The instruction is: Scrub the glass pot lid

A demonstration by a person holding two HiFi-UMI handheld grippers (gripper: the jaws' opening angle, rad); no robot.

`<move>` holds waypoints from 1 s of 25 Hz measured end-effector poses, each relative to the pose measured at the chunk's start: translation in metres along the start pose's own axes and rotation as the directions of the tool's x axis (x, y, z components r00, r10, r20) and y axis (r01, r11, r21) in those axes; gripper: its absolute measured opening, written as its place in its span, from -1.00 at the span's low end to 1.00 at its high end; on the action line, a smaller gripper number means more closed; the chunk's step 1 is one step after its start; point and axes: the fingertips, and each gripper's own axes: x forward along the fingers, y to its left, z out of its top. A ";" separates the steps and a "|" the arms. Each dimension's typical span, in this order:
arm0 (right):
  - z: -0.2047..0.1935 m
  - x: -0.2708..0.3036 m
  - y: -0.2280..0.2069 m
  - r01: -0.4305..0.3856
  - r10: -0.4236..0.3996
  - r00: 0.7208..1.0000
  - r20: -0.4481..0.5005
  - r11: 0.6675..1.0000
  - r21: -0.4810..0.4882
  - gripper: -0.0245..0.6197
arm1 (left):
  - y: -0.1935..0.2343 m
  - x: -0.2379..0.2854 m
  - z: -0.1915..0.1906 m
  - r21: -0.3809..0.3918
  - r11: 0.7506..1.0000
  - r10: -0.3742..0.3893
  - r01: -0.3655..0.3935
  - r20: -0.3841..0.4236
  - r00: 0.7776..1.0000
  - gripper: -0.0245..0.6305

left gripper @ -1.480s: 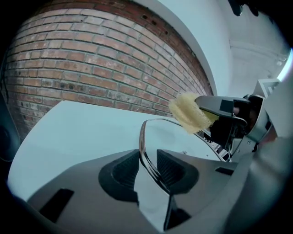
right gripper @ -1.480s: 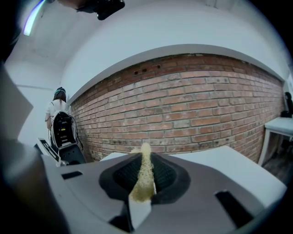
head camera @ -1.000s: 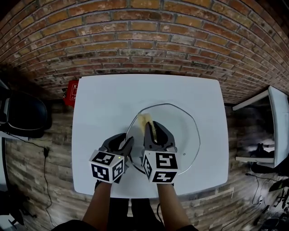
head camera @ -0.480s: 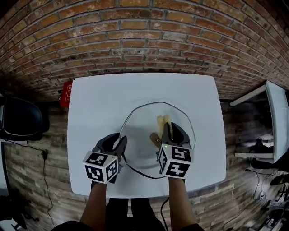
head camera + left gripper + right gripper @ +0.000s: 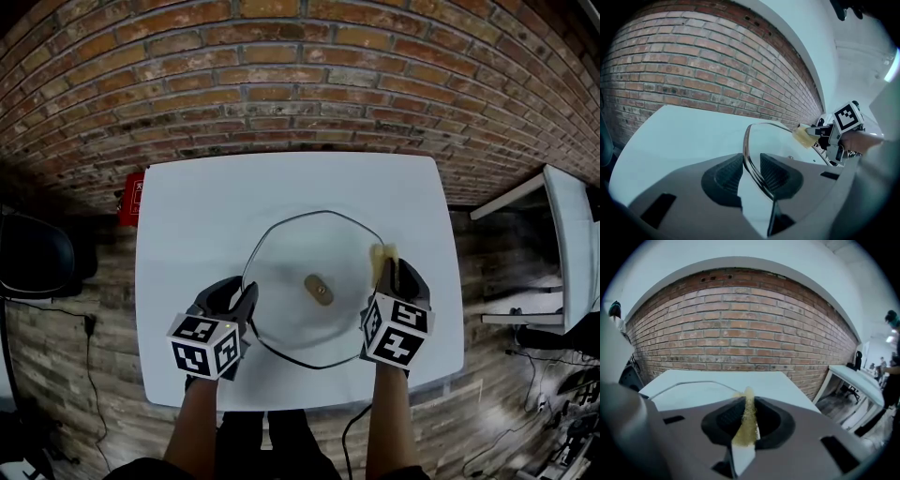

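I am in the middle of the scrubbing step, as I judge it. The glass pot lid [image 5: 291,253] sits in the middle of the white table [image 5: 197,206], knob [image 5: 318,289] upward, with the brick wall [image 5: 300,75] beyond the far edge. My left gripper [image 5: 240,300] has its jaws drawn narrow onto the lid's metal rim at the left edge. In the left gripper view the rim runs straight between the two ribbed pads, so that side is the anchor. I cannot tell whether the pinched edge is raised off the table or lying flat. My right gripper [image 5: 391,270] is closed tight on a yellow sponge [image 5: 382,253], squeezed thin between the jaws in the right gripper view, with a tuft standing out past the tips. From the head view the sponge is at the lid's right rim, opposite the anchoring grip and well away from the knob. It looks to be on or just over the edge, though I cannot confirm contact from here. The next move, I think, calls for drawing the sponge back across the glass toward the knob or along the rim's curve. It needs enough downward pressure to clean, while the left grip holds the lid from sliding or spinning. The risk I see is the smooth rim slipping out of the narrow left pinch if I push sideways too hard.
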 end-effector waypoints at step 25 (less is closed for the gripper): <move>-0.031 -0.030 0.134 -0.330 0.321 0.941 -0.106 0.940 -0.088 -0.74 | 0.003 0.000 0.001 -0.023 1.000 0.008 -0.008 0.011 1.000 -0.57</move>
